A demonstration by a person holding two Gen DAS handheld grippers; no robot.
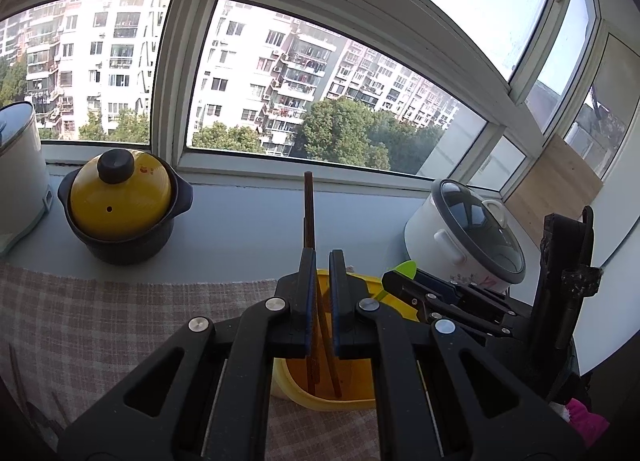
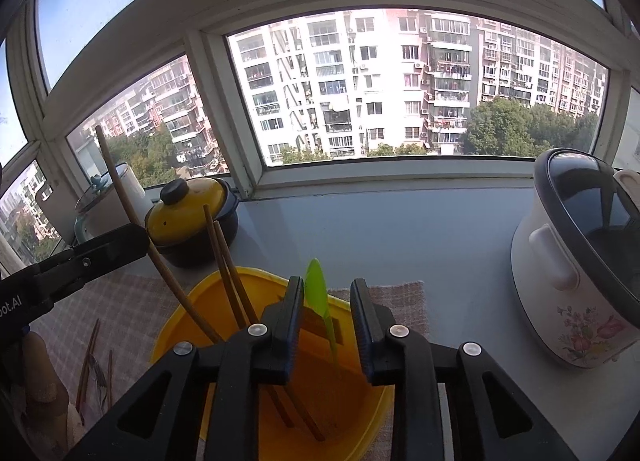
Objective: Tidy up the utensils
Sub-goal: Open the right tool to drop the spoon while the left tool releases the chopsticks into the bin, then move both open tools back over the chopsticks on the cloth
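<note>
A yellow container stands on a checked cloth with two brown chopsticks leaning in it. My right gripper hangs over it, open. A green utensil stands between its fingers, close against the left one and clear of the right one. In the left wrist view my left gripper is shut on one brown chopstick, held upright with its lower end inside the yellow container. The right gripper and the green utensil's tip show beside it. The left gripper also appears in the right wrist view, gripping its chopstick.
On the sill stand a black clay pot with a yellow lid, a white rice cooker to the right and a pale appliance at the far left. Loose chopsticks lie on the checked cloth.
</note>
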